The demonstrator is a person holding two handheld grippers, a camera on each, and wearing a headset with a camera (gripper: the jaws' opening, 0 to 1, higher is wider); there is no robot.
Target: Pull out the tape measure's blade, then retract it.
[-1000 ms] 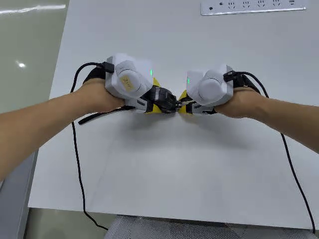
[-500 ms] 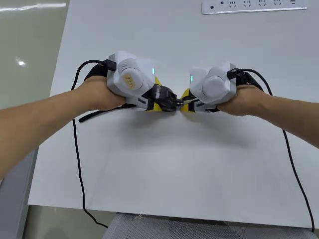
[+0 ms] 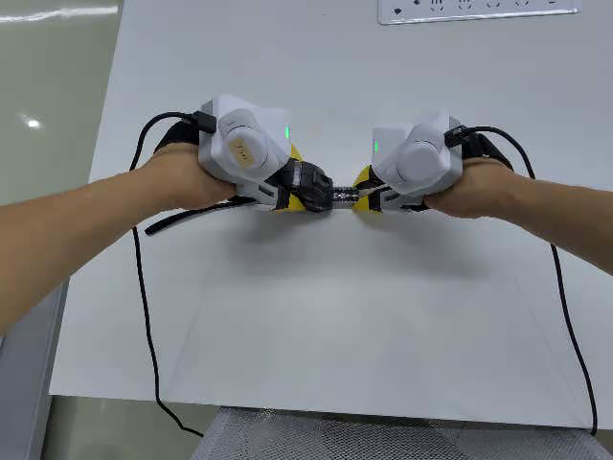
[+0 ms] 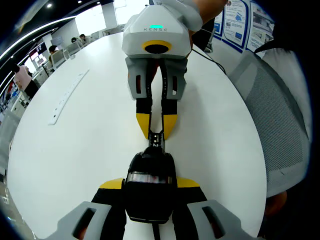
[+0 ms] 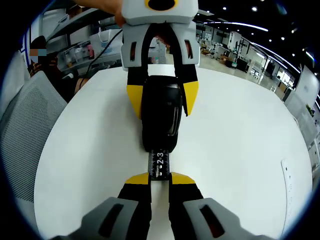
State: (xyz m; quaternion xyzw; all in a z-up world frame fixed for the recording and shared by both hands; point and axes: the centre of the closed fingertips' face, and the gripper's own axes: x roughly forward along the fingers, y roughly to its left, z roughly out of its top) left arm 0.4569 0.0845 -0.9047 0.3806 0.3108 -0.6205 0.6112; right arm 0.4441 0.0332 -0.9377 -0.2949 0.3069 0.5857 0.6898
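Observation:
The black tape measure (image 3: 308, 185) is held just above the white table (image 3: 316, 316), with my left gripper (image 3: 303, 189) shut around its body. In the left gripper view the case (image 4: 150, 185) sits between my yellow-tipped jaws. My right gripper (image 3: 362, 195) faces it from the right, shut on the end of the blade (image 3: 343, 196). A short black stretch of blade (image 5: 160, 165) with white numbers runs from the case (image 5: 160, 115) to my right gripper (image 5: 160, 178). The right gripper (image 4: 156, 125) also enters the left gripper view from the top.
A white power strip (image 3: 479, 10) lies at the table's far edge. Black cables (image 3: 144, 287) trail from both grippers over the table's left and right sides. A mesh chair (image 3: 316, 436) stands at the near edge. Glossy floor (image 3: 48, 96) lies to the left.
My right gripper has moved right, away from the left one, and a short length of blade now shows between them. The left gripper keeps its hold on the case.

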